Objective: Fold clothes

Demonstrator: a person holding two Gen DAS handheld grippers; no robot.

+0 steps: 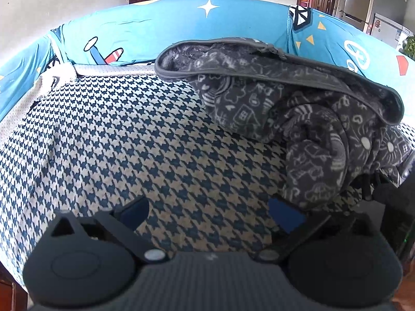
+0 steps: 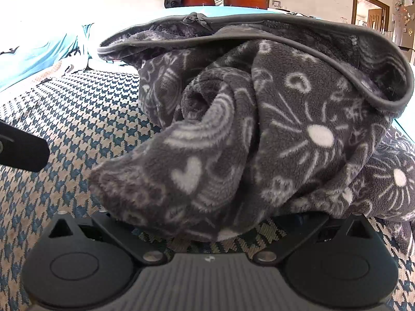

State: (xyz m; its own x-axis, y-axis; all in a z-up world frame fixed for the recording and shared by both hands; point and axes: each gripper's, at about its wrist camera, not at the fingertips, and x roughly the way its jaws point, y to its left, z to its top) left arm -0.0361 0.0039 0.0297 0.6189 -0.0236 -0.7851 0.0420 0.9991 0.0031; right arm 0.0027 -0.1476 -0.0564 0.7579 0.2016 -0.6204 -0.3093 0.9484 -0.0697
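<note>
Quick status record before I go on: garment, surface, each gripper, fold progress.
garment: grey printed fleece garment, bunched in a heap, trimmed edge arching over it
surface: houndstooth cover, blue cartoon sheet behind
left gripper: open, over bare cover, beside the heap
right gripper: fingertips hidden under fleece, state unclear
fold progress: not laid flat yet

I see a dark grey fleece garment (image 1: 298, 108) with pale doodles of hearts, houses and rainbows at right of frame, on a navy-and-beige houndstooth cover (image 1: 124, 140). Behind, upper frame, a sky-blue sheet (image 1: 181, 28) printed with white stars and yellow triangles.
</note>
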